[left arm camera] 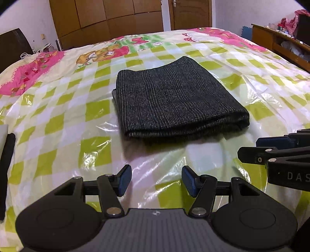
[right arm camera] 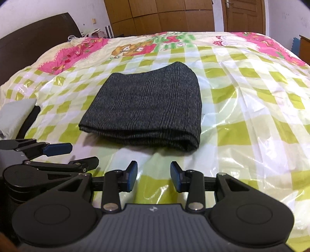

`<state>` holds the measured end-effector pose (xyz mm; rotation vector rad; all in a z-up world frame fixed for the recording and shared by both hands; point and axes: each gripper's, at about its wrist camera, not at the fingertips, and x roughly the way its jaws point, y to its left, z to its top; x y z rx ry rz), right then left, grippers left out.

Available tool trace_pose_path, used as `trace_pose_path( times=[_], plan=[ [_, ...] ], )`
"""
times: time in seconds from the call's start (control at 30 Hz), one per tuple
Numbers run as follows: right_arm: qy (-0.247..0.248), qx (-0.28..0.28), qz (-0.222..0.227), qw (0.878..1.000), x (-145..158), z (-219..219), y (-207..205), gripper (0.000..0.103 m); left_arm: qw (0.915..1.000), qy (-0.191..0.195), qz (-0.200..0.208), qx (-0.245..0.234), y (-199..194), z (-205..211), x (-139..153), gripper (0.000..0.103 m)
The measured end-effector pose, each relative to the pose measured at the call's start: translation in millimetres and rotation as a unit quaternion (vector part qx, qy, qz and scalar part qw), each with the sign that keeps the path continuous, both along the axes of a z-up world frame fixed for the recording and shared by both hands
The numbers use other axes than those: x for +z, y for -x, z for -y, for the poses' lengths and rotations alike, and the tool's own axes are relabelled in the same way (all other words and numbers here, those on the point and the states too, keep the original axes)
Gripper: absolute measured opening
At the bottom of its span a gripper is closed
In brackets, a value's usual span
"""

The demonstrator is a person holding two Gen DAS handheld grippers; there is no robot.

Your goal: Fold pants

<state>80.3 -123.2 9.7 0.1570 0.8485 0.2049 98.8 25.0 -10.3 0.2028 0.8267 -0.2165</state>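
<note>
The dark grey pants (left arm camera: pixel 174 97) lie folded into a compact rectangle on the bed, also in the right wrist view (right arm camera: pixel 147 108). My left gripper (left arm camera: pixel 156 181) is open and empty, hovering over the bed short of the pants' near folded edge. My right gripper (right arm camera: pixel 154 176) is open and empty, also short of the pants. The right gripper shows from the side at the right edge of the left wrist view (left arm camera: pixel 271 153). The left gripper shows at the left of the right wrist view (right arm camera: pixel 64 155).
The bed (left arm camera: pixel 58 120) has a green-checked, pink-bordered cover under shiny plastic. A dark headboard (right arm camera: pixel 29 44) is at the far left, wooden wardrobes (left arm camera: pixel 108 21) and a door (right arm camera: pixel 244 15) behind, and a wooden desk (left arm camera: pixel 281 44) at the right.
</note>
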Motion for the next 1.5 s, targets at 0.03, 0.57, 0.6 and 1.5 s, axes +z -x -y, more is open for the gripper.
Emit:
trace_pose_path(
  times=[0.03, 0.57, 0.6, 1.5],
  plan=[
    [0.001, 0.000, -0.001, 1.000, -0.9, -0.1, 1.1, 0.038, 1.0000, 0.003, -0.001, 0.000, 1.2, -0.4, 0.3, 0.069],
    [0.000, 0.004, -0.005, 1.000, -9.4, -5.4, 15.5, 0.038, 1.0000, 0.006, -0.001, -0.005, 15.8, 9.0, 1.4, 0.071],
    [0.000, 0.004, -0.005, 1.000, -9.7, -5.4, 16.3, 0.038, 1.0000, 0.005, -0.002, -0.003, 16.1, 9.1, 1.4, 0.074],
    [-0.003, -0.011, -0.002, 1.000, -8.5, -0.8, 29.3, 0.039, 0.9992, -0.008, 0.003, 0.039, 26.7, 6.1, 5.0, 0.101]
  ],
)
